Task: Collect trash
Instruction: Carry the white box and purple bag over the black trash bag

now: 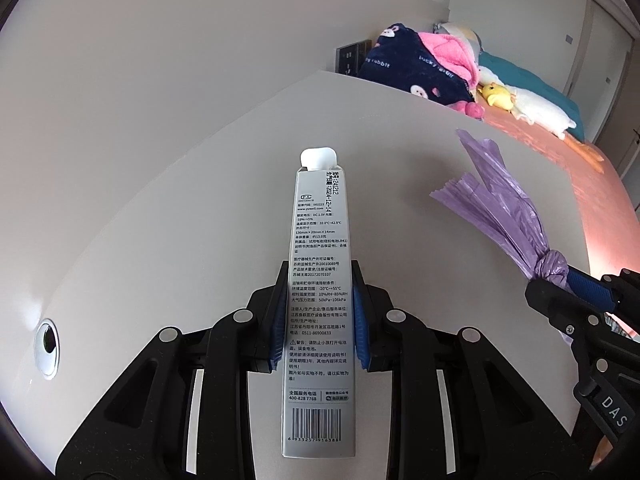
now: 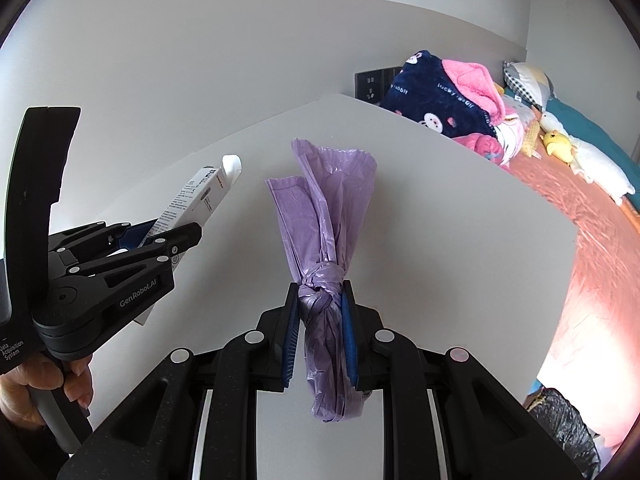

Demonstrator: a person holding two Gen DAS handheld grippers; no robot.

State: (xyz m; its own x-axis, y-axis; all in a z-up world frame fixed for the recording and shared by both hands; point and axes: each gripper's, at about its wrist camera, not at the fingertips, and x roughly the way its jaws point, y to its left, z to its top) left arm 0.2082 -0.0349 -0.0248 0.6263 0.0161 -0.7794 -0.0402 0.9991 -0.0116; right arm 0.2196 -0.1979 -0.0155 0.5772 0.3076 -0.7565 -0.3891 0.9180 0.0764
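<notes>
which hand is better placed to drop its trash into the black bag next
Right, probably. The black bag shows only at the lower right of the right wrist view, nearest the right gripper holding the purple bag. The left gripper with the box sits farther left.

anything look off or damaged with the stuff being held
Only small things: the slim box in the left gripper has its far-end flap open, and the purple bag in the right gripper is knotted and crumpled. Nothing spilled.

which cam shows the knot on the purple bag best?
Right wrist. The knot sits centered, pinched at the right hand-held gripper, with the purple bag fanning out beyond it. The left wrist view catches the knot only at the right edge, small and partly hidden by that gripper.
</notes>
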